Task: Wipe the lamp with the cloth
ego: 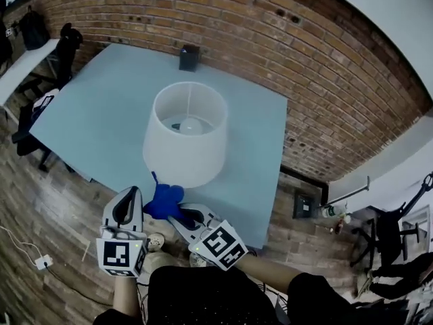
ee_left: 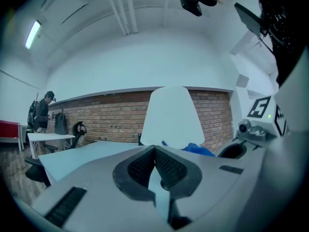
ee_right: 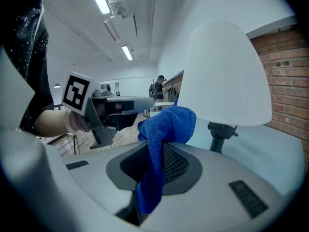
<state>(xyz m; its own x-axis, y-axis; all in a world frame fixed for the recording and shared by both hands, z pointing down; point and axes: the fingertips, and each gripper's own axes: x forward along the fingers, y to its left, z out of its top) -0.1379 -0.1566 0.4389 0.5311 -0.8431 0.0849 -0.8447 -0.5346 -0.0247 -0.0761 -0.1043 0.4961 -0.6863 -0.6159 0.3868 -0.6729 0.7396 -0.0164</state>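
A white lamp (ego: 185, 136) with a wide shade stands in the middle of the light blue table (ego: 101, 114); its bulb shows inside the shade. The shade also fills the right gripper view as the lamp (ee_right: 224, 76) and stands ahead in the left gripper view as the lamp (ee_left: 172, 117). My right gripper (ego: 179, 217) is shut on a blue cloth (ego: 164, 201), which bunches just below the shade's near rim. The cloth (ee_right: 161, 144) hangs between its jaws. My left gripper (ego: 128, 205) sits beside it at the table's near edge, shut with nothing in it.
A small dark box (ego: 189, 57) stands at the table's far edge by the brick wall (ego: 318, 93). Office chairs (ego: 40, 124) stand left of the table. A person (ee_left: 42, 112) stands far off by a white desk.
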